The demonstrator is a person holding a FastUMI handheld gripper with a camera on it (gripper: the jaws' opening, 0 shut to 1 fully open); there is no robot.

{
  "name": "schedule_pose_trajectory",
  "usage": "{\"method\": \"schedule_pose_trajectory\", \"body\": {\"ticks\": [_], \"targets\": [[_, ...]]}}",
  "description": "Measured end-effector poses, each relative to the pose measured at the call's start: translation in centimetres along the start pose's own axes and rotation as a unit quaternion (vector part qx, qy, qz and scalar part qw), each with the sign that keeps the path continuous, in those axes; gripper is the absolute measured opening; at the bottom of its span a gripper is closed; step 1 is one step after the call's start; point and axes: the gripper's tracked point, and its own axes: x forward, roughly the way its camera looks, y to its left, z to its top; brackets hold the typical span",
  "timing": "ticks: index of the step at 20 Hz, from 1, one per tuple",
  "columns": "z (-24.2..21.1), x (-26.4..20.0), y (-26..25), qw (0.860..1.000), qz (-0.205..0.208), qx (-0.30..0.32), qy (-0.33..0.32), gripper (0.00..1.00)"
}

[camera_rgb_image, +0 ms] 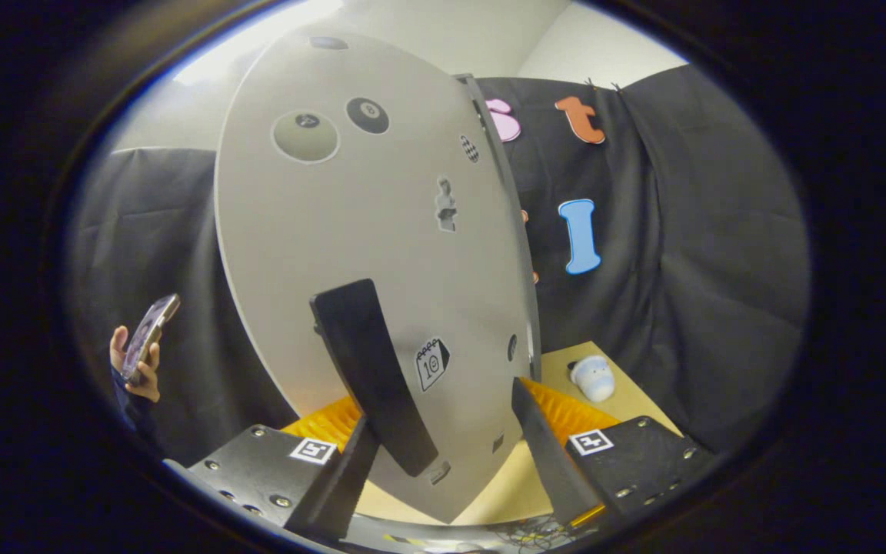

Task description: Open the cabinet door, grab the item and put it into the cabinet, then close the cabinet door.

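The cabinet door (pixel 366 231), pale grey and dotted with stickers, fills the centre of the frame, its dark handle (pixel 370 369) low in the middle. The gripper (pixel 443 431) has its fingers apart, the left one overlapping the handle. The white item (pixel 593 378) lies on the worktop (pixel 635 400) at lower right. A hand (pixel 135 362) holds a phone (pixel 149 335) at lower left.

The cabinet door (pixel 366 254) is hiding the cabinet's inside and most of the table (pixel 635 400). Its stickers at twelve o'clock are too small to make out. At nine o'clock, a person's hand (pixel 135 369) is showing; their sleeve is getting cut off.
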Motion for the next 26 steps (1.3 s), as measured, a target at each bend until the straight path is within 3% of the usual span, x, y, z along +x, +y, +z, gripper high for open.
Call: {"method": "schedule_pose_trajectory", "body": {"ticks": [8, 26], "targets": [[-2.0, 0.5, 2.2, 0.999, 0.031, 0.023, 0.017, 0.94], [-2.6, 5.7, 9.7, 0.993, 0.115, 0.006, 0.017, 0.95]]}}
